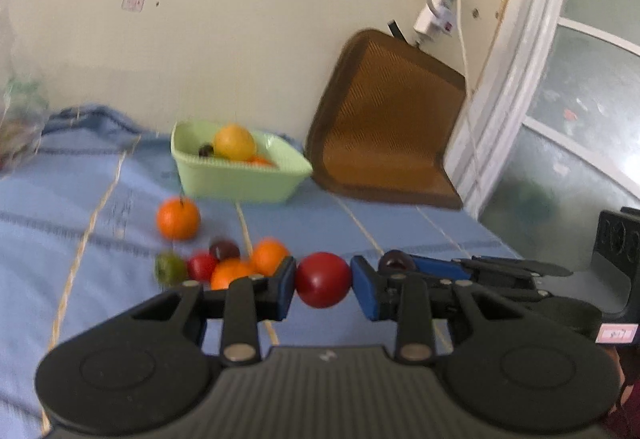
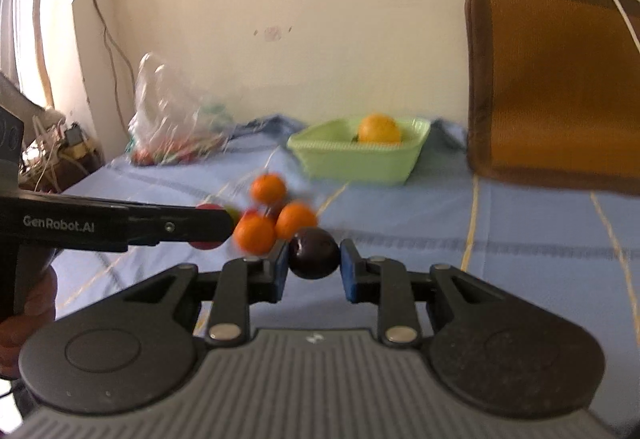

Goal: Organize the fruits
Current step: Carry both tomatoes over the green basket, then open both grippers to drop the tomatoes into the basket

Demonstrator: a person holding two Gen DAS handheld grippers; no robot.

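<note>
My left gripper [image 1: 323,281] is shut on a small red fruit [image 1: 323,273], held just above the blue cloth. Beside it on the right, my right gripper [image 1: 394,264] is shut on a dark plum [image 2: 314,253], which the right wrist view shows pinched between the blue pads. A loose cluster lies on the cloth: oranges [image 1: 178,217] [image 1: 269,257], another red fruit [image 1: 202,266], a green fruit [image 1: 170,268] and a dark plum [image 1: 224,249]. Beyond them stands a green basket [image 1: 240,183] holding a yellow orange [image 1: 234,141] and a dark fruit.
A brown cushion [image 1: 384,119] leans on the wall right of the basket. A clear plastic bag [image 2: 172,119] with items sits at the cloth's far left. Cables and clutter [image 2: 52,155] lie past the left edge. A window frame [image 1: 520,79] is on the right.
</note>
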